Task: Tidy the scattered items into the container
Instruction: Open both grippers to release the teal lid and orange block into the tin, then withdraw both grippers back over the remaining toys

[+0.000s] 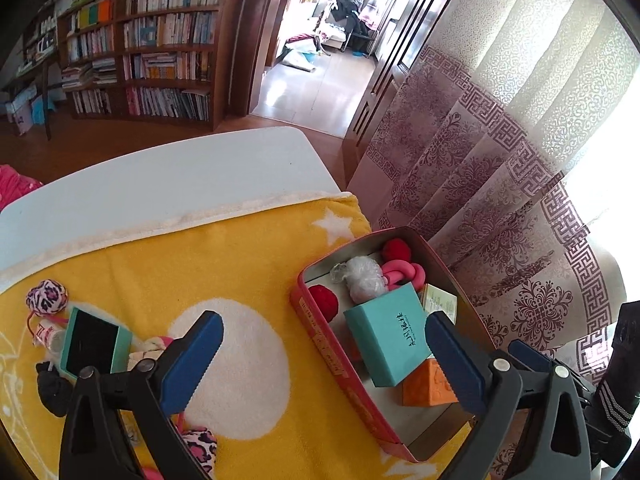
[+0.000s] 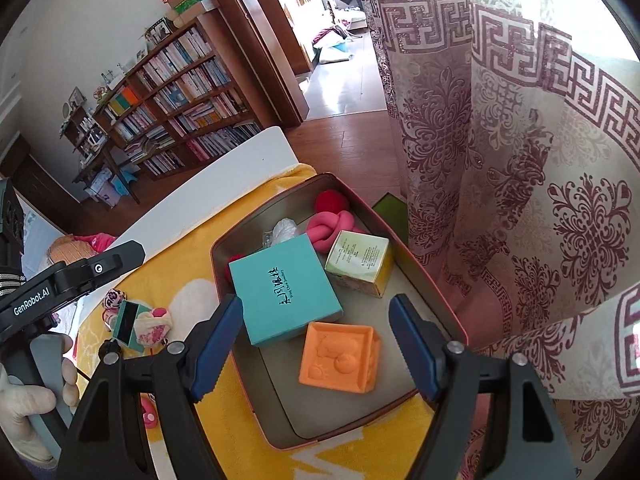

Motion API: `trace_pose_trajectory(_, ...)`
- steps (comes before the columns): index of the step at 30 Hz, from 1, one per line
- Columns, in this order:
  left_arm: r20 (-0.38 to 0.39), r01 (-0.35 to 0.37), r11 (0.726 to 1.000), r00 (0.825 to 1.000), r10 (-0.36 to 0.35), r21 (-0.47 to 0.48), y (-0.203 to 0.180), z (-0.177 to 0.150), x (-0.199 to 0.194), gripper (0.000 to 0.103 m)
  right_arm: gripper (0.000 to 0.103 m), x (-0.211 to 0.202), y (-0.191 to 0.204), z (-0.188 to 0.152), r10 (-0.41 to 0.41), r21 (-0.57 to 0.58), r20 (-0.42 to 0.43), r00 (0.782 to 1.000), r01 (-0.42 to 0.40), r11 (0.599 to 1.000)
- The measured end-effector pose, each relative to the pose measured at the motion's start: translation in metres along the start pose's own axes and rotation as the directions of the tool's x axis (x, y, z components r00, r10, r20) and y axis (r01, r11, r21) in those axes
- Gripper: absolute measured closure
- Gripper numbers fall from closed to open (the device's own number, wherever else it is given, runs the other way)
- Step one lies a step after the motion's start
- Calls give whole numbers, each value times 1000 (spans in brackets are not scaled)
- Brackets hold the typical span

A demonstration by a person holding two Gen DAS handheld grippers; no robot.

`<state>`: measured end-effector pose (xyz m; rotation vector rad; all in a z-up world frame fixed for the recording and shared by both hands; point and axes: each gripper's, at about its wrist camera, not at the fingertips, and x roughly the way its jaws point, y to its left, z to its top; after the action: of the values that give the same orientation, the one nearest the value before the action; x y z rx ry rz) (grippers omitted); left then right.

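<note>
The teal box (image 2: 283,287) is seen lying flat in the metal tin (image 2: 424,280), hiding part of a red ball (image 2: 236,259). Both the left gripper (image 1: 324,364) and right gripper (image 2: 316,350) are held wide apart, empty

Both wrist cameras looked steeply down along their tongs, close above the tin container (image 1: 362,384) (image 2: 424,276); both also caught the bookshelf (image 1: 160,52) (image 2: 176,100).
</note>
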<state>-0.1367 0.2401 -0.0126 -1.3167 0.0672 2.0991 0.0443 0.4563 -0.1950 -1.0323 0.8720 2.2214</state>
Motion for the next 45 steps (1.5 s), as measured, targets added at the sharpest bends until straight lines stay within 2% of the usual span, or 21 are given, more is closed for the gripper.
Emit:
trace_pose_trajectory(11,3,-80,988,997,81,-135,94,-34,-41,1,24,12,58,-16,45,-75,-31,999,-47,996)
trace_pose_trajectory(19,4,-149,949,988,157,-279,184,-65,-79,1,24,32,118,-38,82,-164,-88,993,-96,982)
trace_pose_trajectory(23,-4,-179,931,982,188,-318,218,-79,-92,1,24,42,148,-52,94,-204,-115,989,-116,972)
trace_pose_trajectory(28,-30,-210,923,977,212,-322,250,-94,-98,1,24,54,178,-65,93,-230,-145,985,-125,965)
trace_pose_trajectory(35,-75,-202,930,979,188,-306,280,-112,-91,1,24,64,204,-84,73,-239,-172,982,-114,964)
trace_pose_trajectory(45,-93,-155,948,987,134,-279,292,-104,-72,1,24,72,212,-95,25,-208,-179,984,-62,976)
